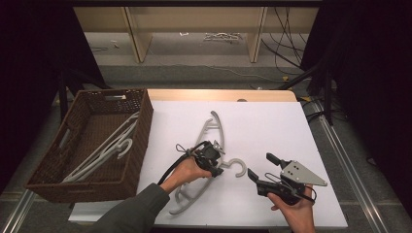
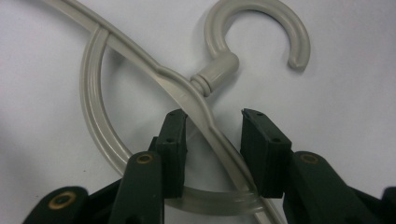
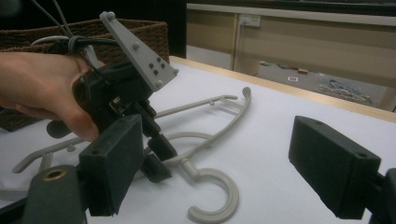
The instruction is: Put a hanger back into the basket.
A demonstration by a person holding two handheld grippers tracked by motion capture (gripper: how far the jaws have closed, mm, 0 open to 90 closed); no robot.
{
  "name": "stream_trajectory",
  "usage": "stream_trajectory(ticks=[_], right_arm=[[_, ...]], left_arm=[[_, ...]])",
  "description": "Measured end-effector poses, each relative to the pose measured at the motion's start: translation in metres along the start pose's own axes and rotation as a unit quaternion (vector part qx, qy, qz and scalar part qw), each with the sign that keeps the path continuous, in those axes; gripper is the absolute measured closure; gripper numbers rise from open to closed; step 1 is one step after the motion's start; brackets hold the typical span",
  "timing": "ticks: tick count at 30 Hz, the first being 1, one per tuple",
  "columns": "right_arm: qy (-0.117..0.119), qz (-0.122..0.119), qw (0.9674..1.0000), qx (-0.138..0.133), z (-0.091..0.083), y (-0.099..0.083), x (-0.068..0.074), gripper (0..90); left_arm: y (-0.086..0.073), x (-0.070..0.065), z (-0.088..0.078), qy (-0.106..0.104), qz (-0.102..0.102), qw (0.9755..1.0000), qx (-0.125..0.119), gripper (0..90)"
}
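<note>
I've got the left gripper (image 1: 212, 160) down over the pale grey plastic hanger (image 1: 206, 145) lying flat on the white table sheet (image 1: 272, 126), just below its hook (image 2: 261, 28). Jaws straddle the shoulder bar, gap visible on both sides — not pinching yet. Right gripper (image 1: 258, 167) sits spread and empty beside the hook. Dark woven wicker basket (image 1: 48, 182) at the table's left edge already holds at least 2 similar hangers (image 1: 104, 148). My read: this 1 is left to grip, lift and drop in — pick barely begun.
</note>
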State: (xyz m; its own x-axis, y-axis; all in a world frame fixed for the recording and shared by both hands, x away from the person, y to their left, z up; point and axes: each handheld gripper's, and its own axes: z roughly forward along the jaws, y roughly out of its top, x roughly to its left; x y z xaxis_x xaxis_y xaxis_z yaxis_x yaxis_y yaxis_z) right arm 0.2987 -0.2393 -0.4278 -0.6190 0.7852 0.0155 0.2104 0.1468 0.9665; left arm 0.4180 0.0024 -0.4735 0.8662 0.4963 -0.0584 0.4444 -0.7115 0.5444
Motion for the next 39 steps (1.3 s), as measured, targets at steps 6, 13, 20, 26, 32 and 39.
stream_trajectory(ticks=[6,13,20,26,32,39], right_arm=[[0.003,0.001,1.0000,-0.003,0.000,0.000,0.000,19.3],[0.002,0.000,1.0000,-0.003,0.000,0.000,0.000,19.3],[0.001,0.001,1.0000,-0.009,0.001,-0.001,0.000,19.4],[0.001,0.001,1.0000,-0.009,0.001,-0.001,0.000,19.4],[-0.003,-0.002,1.0000,0.002,-0.001,0.000,-0.001,19.5],[-0.008,-0.001,1.0000,-0.003,-0.001,0.000,-0.002,19.5]], left_arm=[[0.005,0.006,-0.002,0.000,0.016,0.9995,0.027,69.4],[0.006,0.013,-0.002,-0.013,0.010,0.9993,0.033,76.5],[0.007,0.018,-0.002,-0.026,-0.001,0.9989,0.039,80.0],[0.006,0.020,-0.002,-0.031,-0.003,0.9989,0.034,82.2],[0.006,0.024,-0.009,-0.040,-0.033,0.9986,0.004,82.4],[0.006,0.039,-0.031,-0.044,-0.039,0.9979,-0.025,82.4]])
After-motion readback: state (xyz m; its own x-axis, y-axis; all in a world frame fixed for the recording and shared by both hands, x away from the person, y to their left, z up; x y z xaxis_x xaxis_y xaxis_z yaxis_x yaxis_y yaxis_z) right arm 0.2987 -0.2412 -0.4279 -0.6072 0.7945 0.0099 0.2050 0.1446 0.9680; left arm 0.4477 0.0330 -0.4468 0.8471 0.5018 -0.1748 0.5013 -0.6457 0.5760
